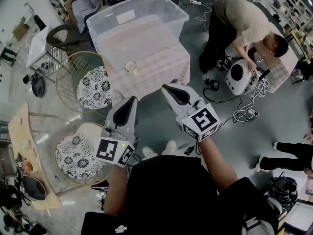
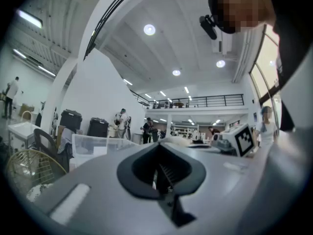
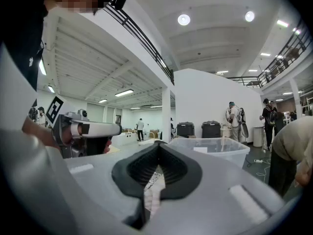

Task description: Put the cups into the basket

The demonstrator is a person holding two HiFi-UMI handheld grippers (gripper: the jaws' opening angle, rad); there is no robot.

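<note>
- 1 cup [image 1: 130,66] shows: small, pale and upright with its mouth up, on the near left part of the cloth-covered worktop [image 1: 156,58], just near of the clear plastic bin [image 1: 166,9].
- The left gripper [image 1: 129,101] is held off the near edge of the worktop with its fingers pressed together and nothing between them; its own view shows the same [image 2: 157,143].
- The right gripper [image 1: 169,86] is beside it to the right, also with fingers pressed together and empty [image 3: 157,143].
- The key relation: the cup lies almost straight far of the left fingers, but far and to the left of the right ones. Both are well apart from it; the left looks to have the straighter line.
- Being round and upright, the cup has no long axis to line up with; whether it has a handle I cannot tell.
- A round wire basket [image 1: 66,77] stands left of the worktop, on the left gripper's side, so that gripper probably suits both the pickup and the drop, once its fingers spread.
</note>
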